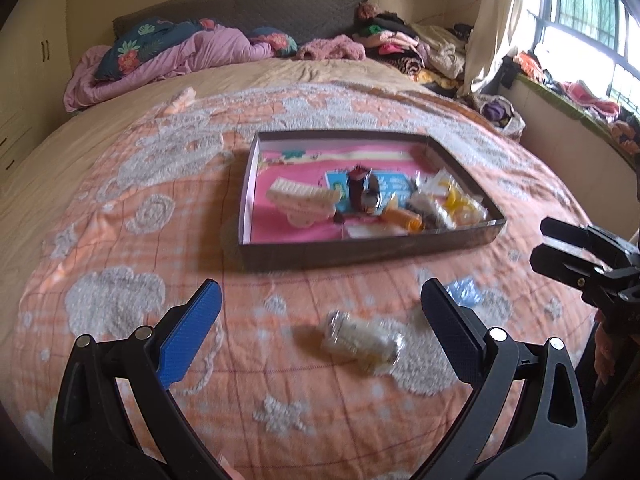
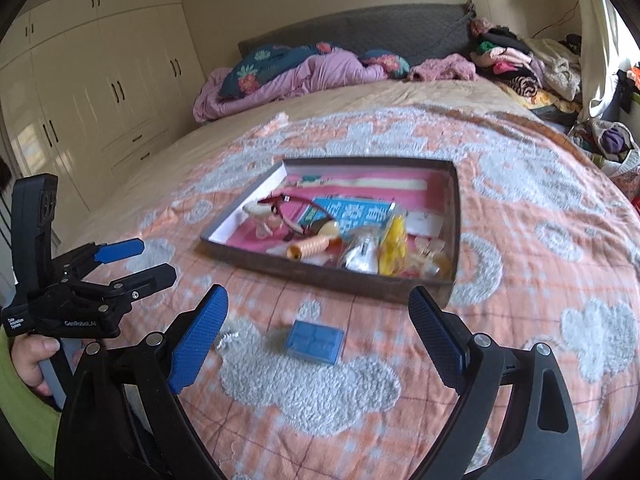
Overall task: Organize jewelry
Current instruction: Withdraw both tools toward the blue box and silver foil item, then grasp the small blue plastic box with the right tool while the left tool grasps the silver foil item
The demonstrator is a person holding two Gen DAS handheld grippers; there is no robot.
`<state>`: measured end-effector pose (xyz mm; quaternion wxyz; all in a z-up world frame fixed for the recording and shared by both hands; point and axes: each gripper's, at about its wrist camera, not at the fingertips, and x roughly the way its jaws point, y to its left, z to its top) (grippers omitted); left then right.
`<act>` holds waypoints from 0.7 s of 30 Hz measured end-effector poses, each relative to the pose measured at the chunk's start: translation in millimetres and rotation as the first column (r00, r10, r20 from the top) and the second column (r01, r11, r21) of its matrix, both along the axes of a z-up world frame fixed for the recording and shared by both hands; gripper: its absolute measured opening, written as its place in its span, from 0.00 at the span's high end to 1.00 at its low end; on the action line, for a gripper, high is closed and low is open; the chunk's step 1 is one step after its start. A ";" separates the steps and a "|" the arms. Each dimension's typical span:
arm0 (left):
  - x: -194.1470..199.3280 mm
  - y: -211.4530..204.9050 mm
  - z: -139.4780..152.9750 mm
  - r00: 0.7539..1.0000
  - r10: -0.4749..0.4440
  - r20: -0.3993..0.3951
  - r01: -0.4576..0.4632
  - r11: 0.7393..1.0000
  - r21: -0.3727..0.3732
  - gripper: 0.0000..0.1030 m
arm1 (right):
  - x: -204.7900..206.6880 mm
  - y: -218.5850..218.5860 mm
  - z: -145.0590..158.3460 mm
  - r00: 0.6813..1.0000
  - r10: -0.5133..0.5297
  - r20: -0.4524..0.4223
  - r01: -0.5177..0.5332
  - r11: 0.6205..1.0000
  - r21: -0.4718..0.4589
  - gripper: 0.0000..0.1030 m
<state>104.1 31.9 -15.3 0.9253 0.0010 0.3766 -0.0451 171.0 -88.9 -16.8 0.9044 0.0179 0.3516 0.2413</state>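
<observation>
Left gripper (image 1: 320,316) spread wide above clear packet (image 1: 362,338) on bedspread (image 1: 120,220); tray (image 1: 360,246) lies beyond, well apart.

Home bedroom: bed (image 2: 400,128) with padded headboard (image 2: 360,32), rumpled pillows (image 2: 272,66), built-in wardrobe (image 2: 100,80), clothes pile (image 2: 508,60) by the curtained window (image 1: 580,20).

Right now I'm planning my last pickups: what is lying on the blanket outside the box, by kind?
Clear packet of jewelry: 1
Small blue plastic case: 1
Total outside the box: 2
Both lie on the blanket, near the open left gripper and right gripper.
</observation>
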 end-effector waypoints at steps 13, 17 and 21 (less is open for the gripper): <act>-9.8 0.8 -37.3 0.992 -0.066 -0.111 0.068 0.998 0.011 0.09 | 17.0 16.8 -49.8 0.993 0.002 -0.114 -0.010 0.997 -0.071 0.12; -4.3 -1.1 -46.2 0.986 -0.091 -0.141 0.091 0.996 -0.006 0.09 | 23.7 22.2 -63.0 0.990 0.006 -0.142 -0.017 0.997 -0.076 0.12; 3.9 -3.9 -58.9 0.977 -0.111 -0.181 0.112 0.994 -0.007 0.09 | 31.4 27.6 -76.3 0.983 0.013 -0.185 -0.028 0.997 -0.076 0.22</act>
